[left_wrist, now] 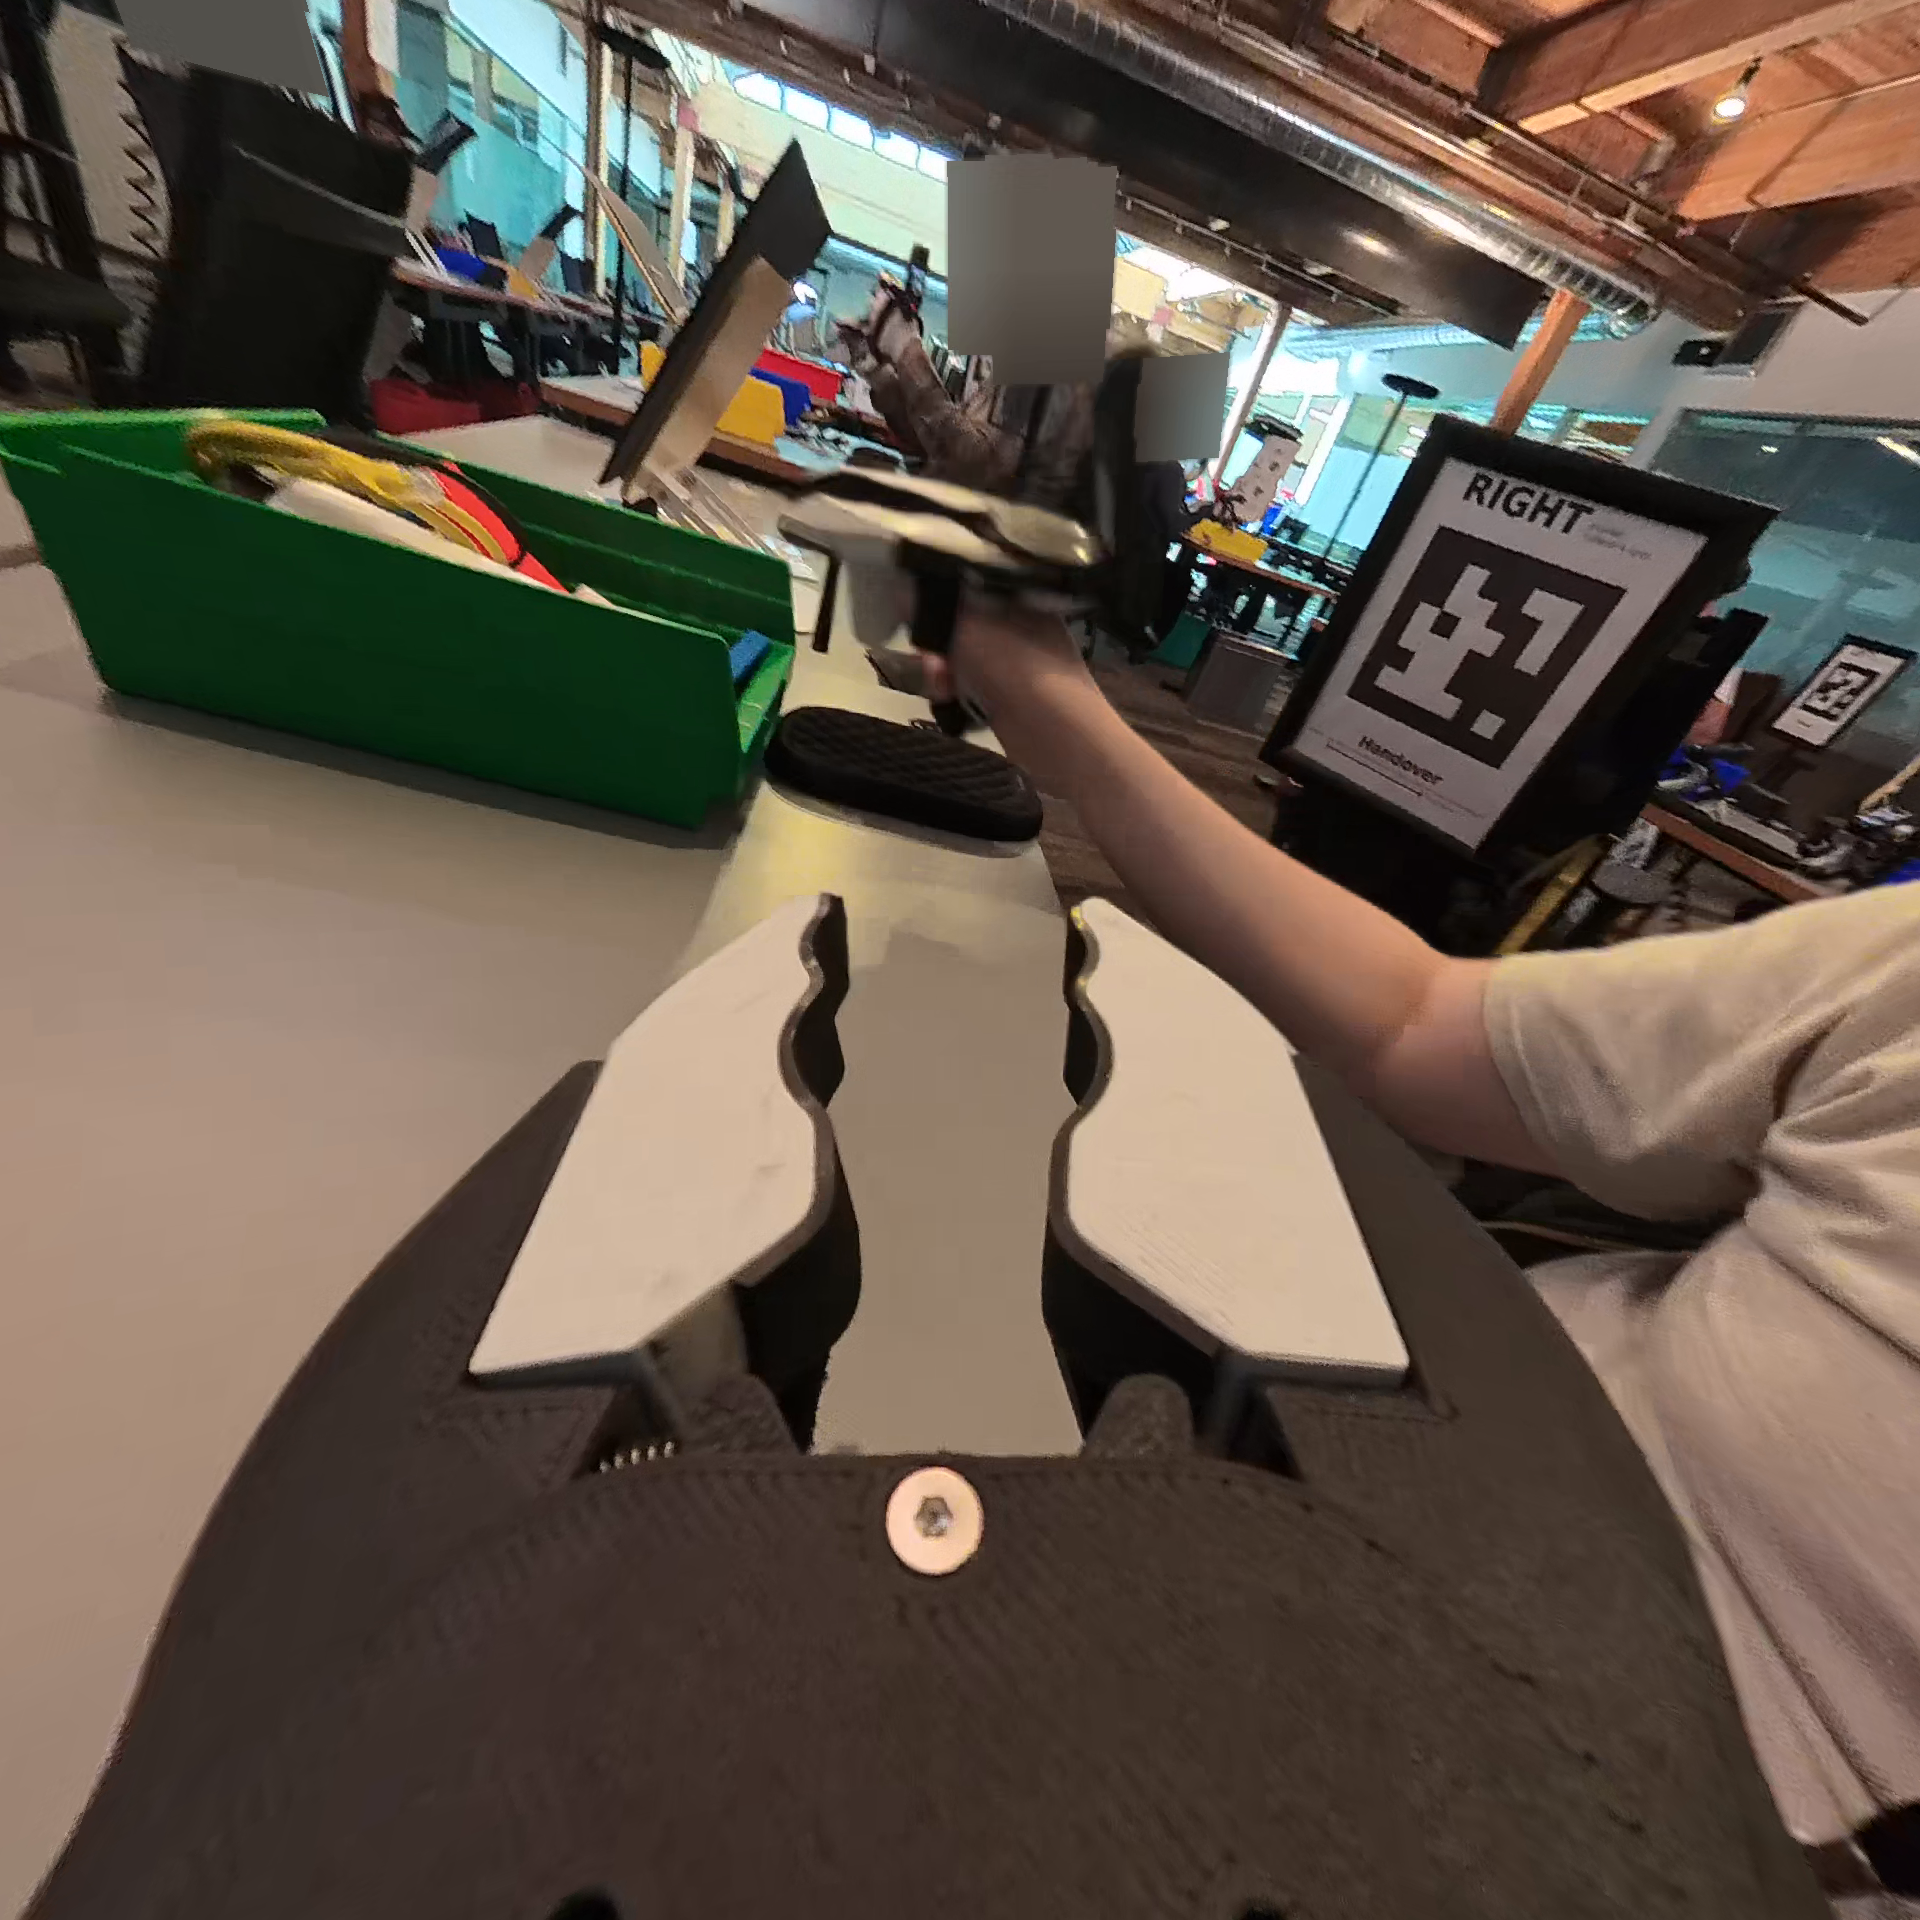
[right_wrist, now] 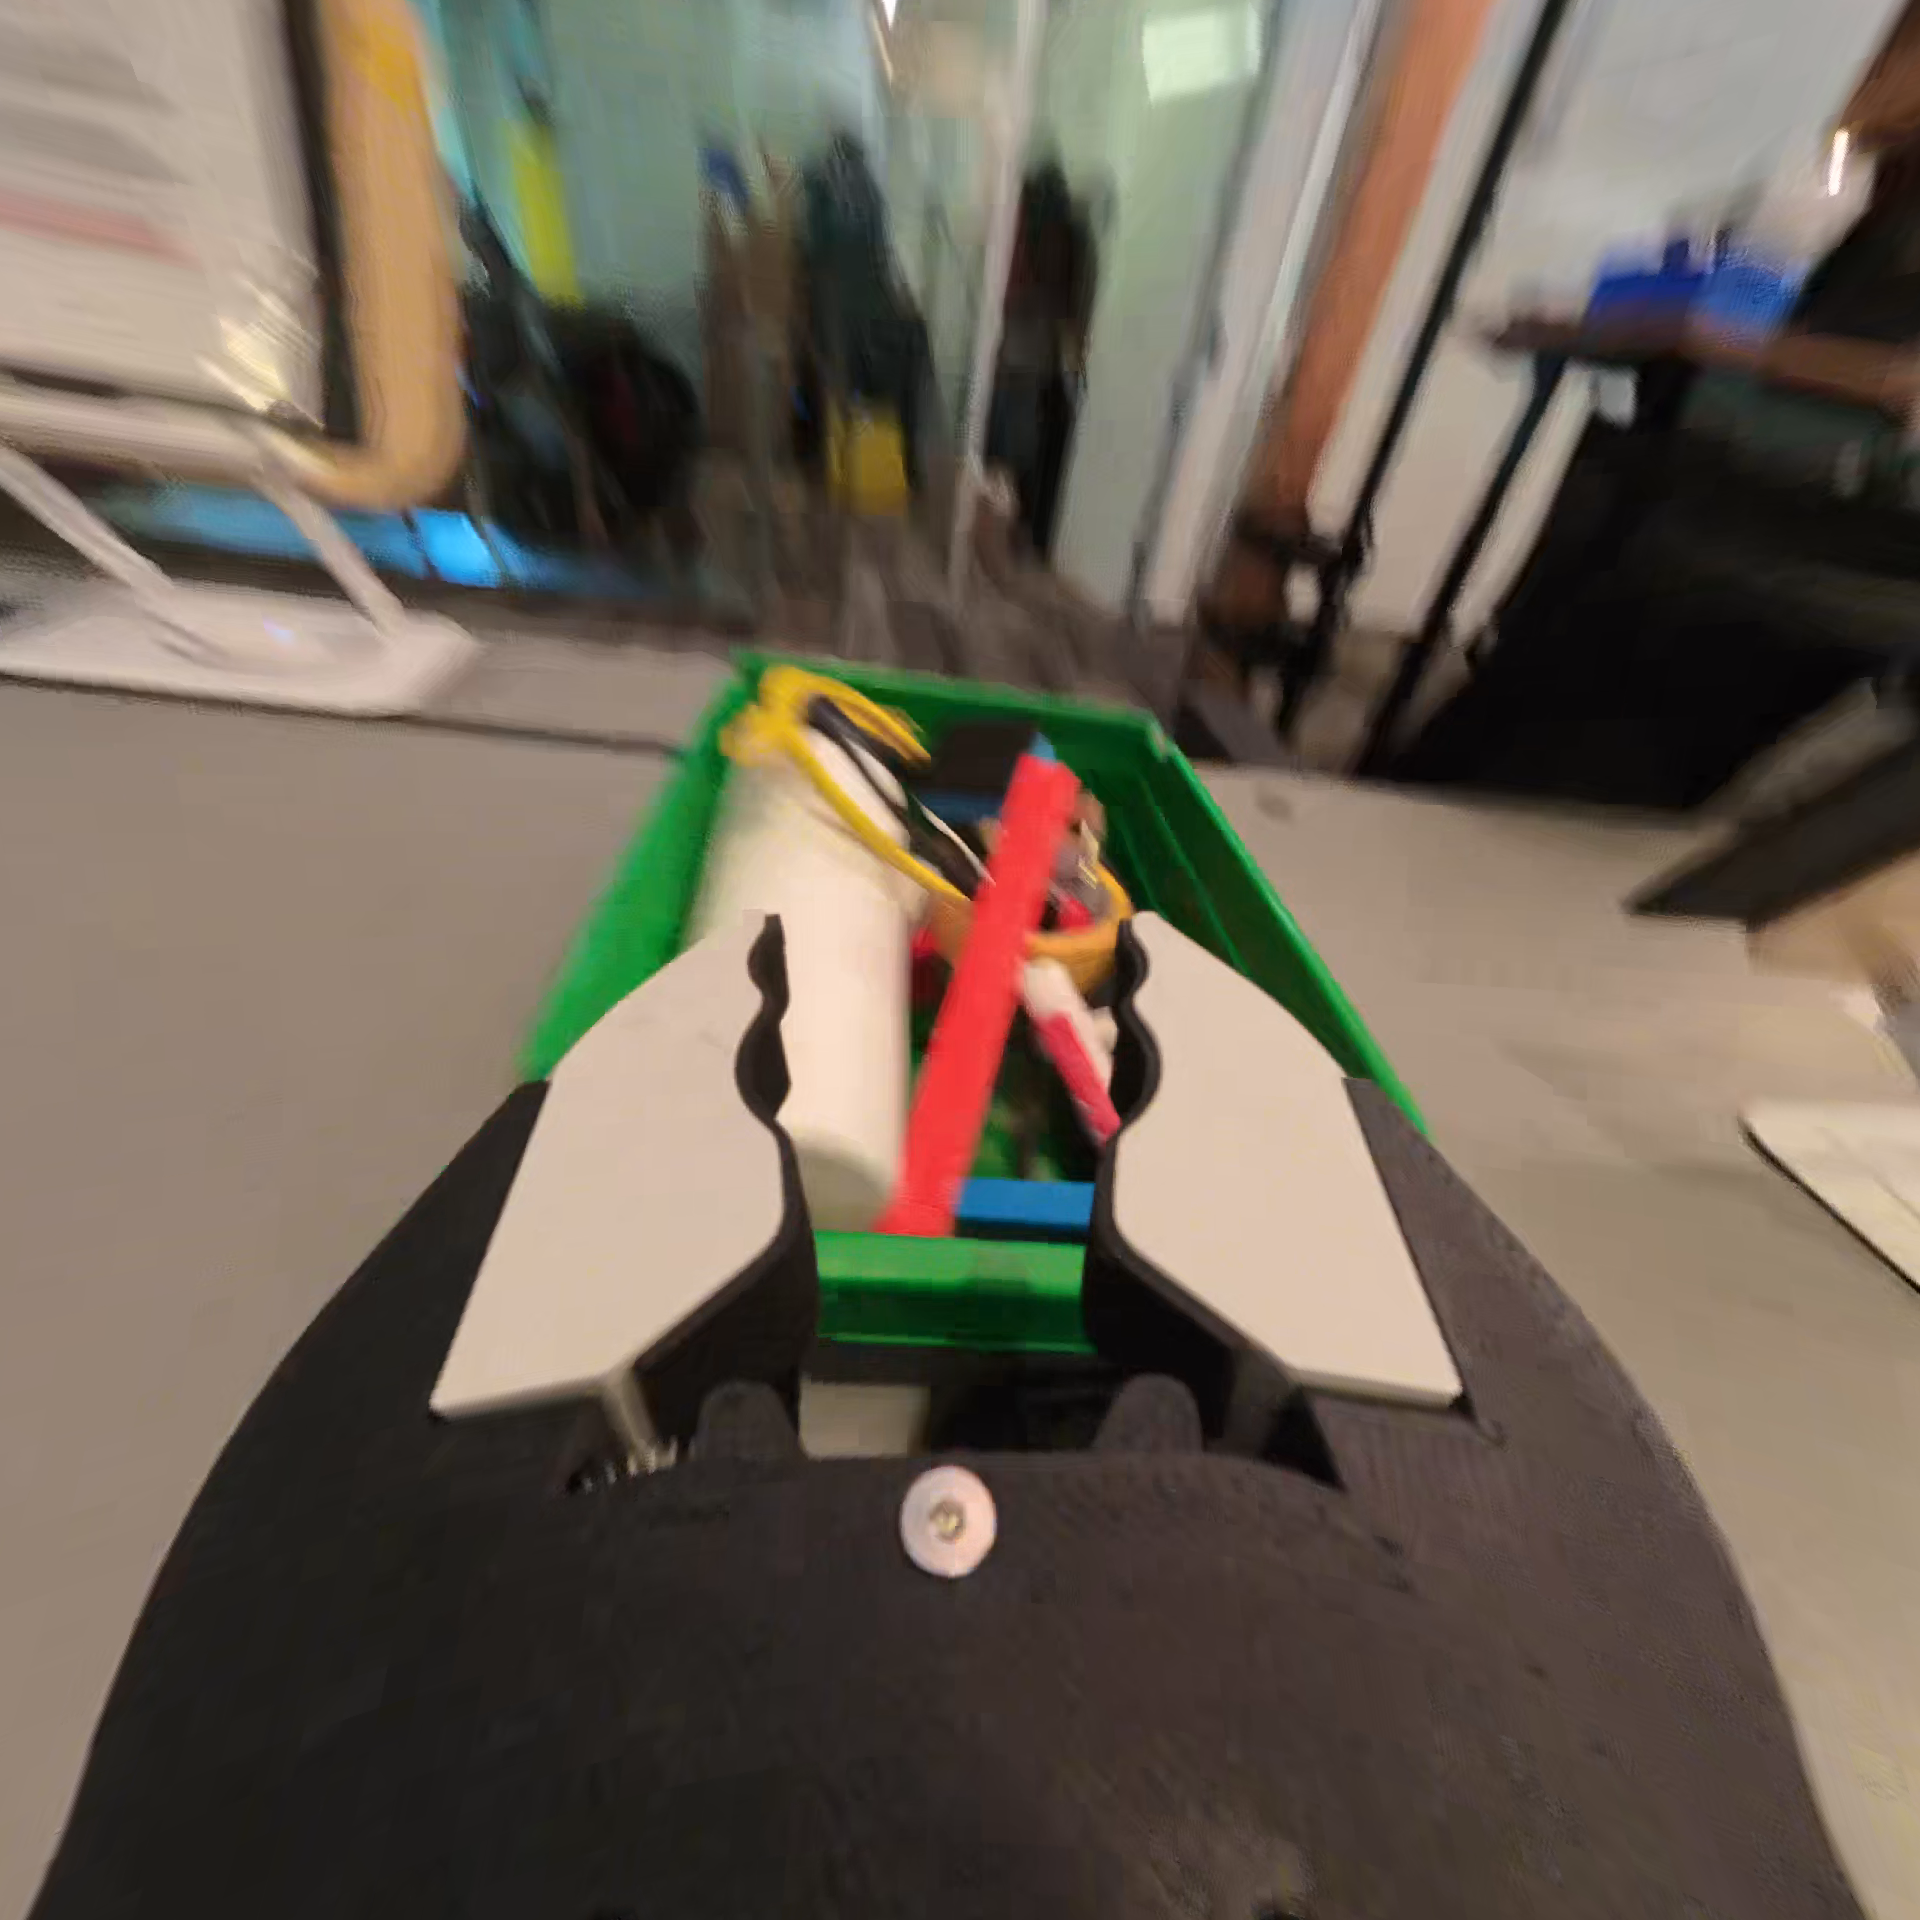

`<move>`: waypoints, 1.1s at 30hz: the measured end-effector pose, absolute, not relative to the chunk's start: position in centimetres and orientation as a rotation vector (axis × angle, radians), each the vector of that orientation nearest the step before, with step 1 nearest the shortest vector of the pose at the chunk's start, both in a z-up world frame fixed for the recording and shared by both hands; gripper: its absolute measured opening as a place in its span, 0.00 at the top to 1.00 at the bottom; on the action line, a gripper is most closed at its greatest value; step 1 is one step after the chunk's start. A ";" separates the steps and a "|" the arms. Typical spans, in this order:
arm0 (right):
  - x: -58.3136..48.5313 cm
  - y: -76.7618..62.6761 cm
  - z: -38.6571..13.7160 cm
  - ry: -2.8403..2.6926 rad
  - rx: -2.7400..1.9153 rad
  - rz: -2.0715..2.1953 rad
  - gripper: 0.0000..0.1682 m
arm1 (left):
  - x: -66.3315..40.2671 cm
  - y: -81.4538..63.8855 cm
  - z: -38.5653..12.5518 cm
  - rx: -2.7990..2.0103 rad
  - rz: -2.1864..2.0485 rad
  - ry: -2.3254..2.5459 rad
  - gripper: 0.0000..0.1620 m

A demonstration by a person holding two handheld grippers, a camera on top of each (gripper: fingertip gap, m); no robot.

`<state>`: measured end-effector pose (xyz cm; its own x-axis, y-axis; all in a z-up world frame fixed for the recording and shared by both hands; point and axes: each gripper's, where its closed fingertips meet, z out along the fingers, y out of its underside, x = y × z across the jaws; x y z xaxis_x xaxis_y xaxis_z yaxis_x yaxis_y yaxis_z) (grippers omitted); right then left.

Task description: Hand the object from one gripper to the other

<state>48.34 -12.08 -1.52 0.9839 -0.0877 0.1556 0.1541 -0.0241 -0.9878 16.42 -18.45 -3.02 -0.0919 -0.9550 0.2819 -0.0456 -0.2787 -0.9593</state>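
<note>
1. Over the grey table (left_wrist: 260, 1039), the left gripper (left_wrist: 956, 935) hangs with jaws apart and nothing between them.
2. Above the green bin (right_wrist: 1278, 904), the right gripper (right_wrist: 945, 956) is likewise spread wide and empty.
3. No object is picked yet; candidates lie in the bin: a white tube (right_wrist: 831, 997), a red bar (right_wrist: 997, 977), a blue block (right_wrist: 1023, 1205) and yellow cord (right_wrist: 831, 727).
4. Recommended: lower the right gripper straight down, centre one item between the fingers, and avoid snagging the cord.
5. Motion blur obscures the right view; items under the red bar cannot be identified.
</note>
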 end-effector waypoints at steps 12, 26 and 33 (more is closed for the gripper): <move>22.8 -16.1 -4.7 -0.578 -1.264 0.337 0.67 | 6.3 -11.8 7.7 -1.118 -0.742 0.676 0.79; 20.1 -16.0 -7.3 -0.830 -1.285 0.099 0.67 | -10.4 -1.5 -9.5 -2.709 -0.503 0.692 0.57; 20.5 -16.0 -6.9 -0.800 -1.285 0.147 0.69 | -11.6 -0.9 -14.9 -2.994 -0.308 0.798 0.51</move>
